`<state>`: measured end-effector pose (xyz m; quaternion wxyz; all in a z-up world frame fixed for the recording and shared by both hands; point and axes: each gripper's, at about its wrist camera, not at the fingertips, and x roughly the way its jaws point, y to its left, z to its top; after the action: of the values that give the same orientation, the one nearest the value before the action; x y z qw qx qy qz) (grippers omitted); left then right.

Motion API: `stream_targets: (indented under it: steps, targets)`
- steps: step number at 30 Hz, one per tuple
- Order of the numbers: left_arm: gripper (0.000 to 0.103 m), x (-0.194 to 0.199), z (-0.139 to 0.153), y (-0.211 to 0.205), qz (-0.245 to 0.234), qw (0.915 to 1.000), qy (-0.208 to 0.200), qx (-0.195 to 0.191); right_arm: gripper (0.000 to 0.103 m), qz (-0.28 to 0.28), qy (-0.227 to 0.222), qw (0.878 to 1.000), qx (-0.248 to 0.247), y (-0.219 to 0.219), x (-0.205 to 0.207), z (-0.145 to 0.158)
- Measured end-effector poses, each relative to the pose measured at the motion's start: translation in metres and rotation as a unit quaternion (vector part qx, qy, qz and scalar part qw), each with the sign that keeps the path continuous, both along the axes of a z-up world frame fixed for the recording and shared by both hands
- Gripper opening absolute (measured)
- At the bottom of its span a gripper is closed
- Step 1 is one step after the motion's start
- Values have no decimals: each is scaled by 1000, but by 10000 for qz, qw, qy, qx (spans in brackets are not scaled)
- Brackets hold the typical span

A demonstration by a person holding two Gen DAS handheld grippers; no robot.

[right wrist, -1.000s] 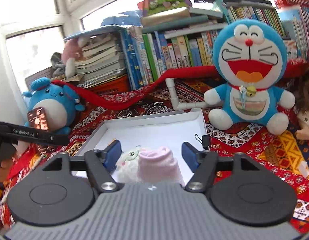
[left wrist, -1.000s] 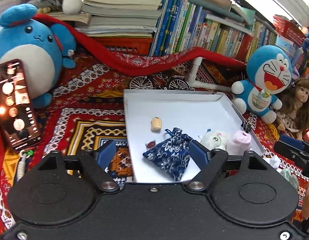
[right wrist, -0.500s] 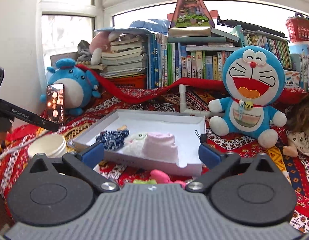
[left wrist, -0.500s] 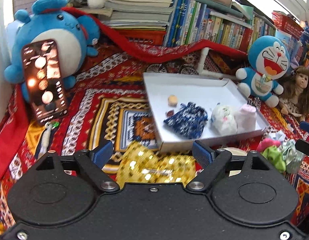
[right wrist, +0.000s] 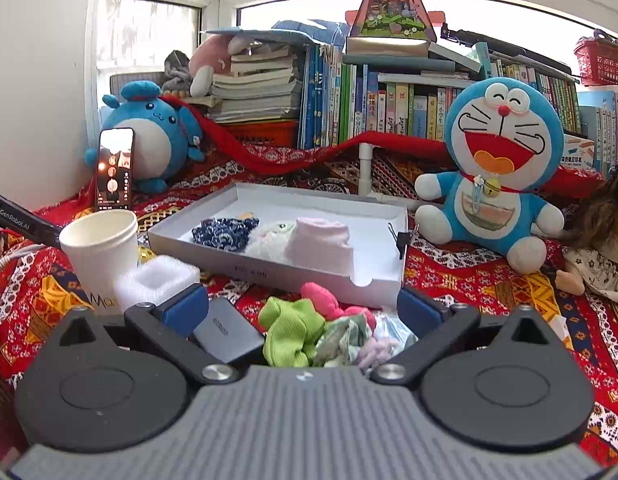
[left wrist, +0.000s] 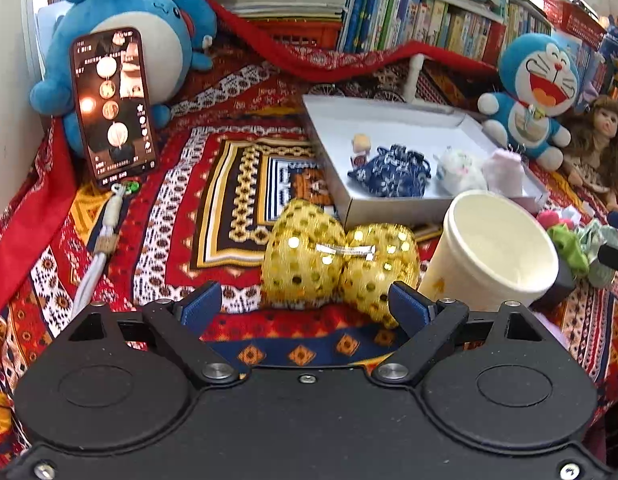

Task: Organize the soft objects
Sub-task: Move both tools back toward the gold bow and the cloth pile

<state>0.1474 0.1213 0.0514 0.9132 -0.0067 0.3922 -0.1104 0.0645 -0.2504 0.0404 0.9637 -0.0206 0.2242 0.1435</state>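
Note:
A white tray point(left wrist: 389, 208) point(right wrist: 269, 272) on the patterned cloth holds a blue floral pouch point(left wrist: 391, 170), a white plush point(left wrist: 459, 168) and a pink soft piece point(left wrist: 505, 168). In front of the tray lies a gold sequin bow point(left wrist: 337, 260). My left gripper point(left wrist: 303, 304) is opening; the bow lies between its fingertips and the pads do not press on it. My right gripper point(right wrist: 303, 306) stands open over a pile of soft pieces: a green cloth point(right wrist: 291, 330), a pink one point(right wrist: 323, 300) and paler ones.
A paper cup point(left wrist: 493, 252) point(right wrist: 101, 244) stands right of the bow, with a white foam block point(right wrist: 157, 280) and a grey box point(right wrist: 229, 332) beside it. A lit phone point(left wrist: 113, 104) leans on a round blue plush point(left wrist: 125, 24). A blue cat plush point(right wrist: 497, 168), a doll point(left wrist: 601, 140) and books line the back.
Both grippers have drawn back out of the tray and spread wider, leaving the blue pouch and the pink piece inside. The gold bow and the soft pile have come into view between the fingers.

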Motion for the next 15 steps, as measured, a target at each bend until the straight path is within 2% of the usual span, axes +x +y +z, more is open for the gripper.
stream_targets:
  steps: [6, 11, 15]
  targets:
    - [90, -6, -12, -2, -154, 9999, -40, -27, 103, -93, 83, 9999, -22, -3, -3, -6]
    - [92, -13, -19, -15, -325, 9984, -301, 350, 103, -179, 132, 9997, -71, -7, -6, -9]
    - [92, -14, -19, -18, -124, 9967, -551, 579, 103, -315, 132, 9993, -164, -10, -10, -11]
